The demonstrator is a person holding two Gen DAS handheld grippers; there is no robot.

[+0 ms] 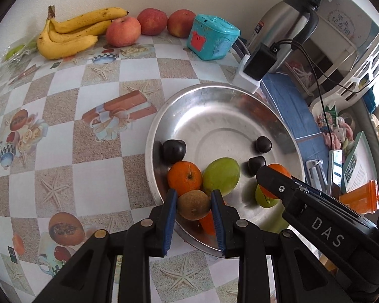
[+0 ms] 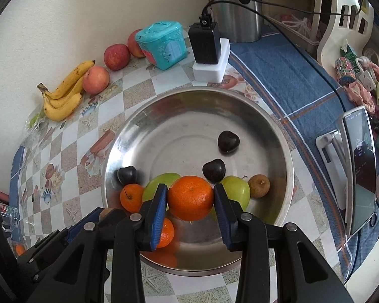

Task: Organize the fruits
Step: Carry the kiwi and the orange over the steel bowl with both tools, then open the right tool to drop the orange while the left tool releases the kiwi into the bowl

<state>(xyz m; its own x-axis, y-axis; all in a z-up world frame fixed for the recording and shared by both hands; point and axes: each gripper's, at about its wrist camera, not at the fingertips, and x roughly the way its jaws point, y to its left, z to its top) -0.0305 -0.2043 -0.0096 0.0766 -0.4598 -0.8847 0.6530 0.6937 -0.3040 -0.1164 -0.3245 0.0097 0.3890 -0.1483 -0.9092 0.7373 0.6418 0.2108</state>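
A steel bowl (image 1: pixel 222 89) (image 2: pixel 189 91) stands on the patterned tablecloth. In it lie a small orange (image 1: pixel 184 180), a green fruit (image 1: pixel 221 176) and three dark round fruits (image 1: pixel 173 150). My left gripper (image 1: pixel 193 197) is shut on a small brown fruit (image 1: pixel 193 205) just over the bowl's near rim. My right gripper (image 2: pixel 190 192) is shut on a larger orange (image 2: pixel 190 198) above the bowl's near side. Under and beside it I see another green fruit (image 2: pixel 236 189), a second brown fruit (image 2: pixel 259 185) and one more orange (image 2: pixel 165 232).
Bananas (image 1: pixel 70 35) and three apples (image 1: pixel 123 31) lie along the wall, next to a teal box (image 1: pixel 212 36). A black charger on a white block (image 1: pixel 260 60), a kettle (image 1: pixel 288 25), a blue cloth (image 2: pixel 278 70) and a phone on a stand (image 2: pixel 358 171) crowd the right.
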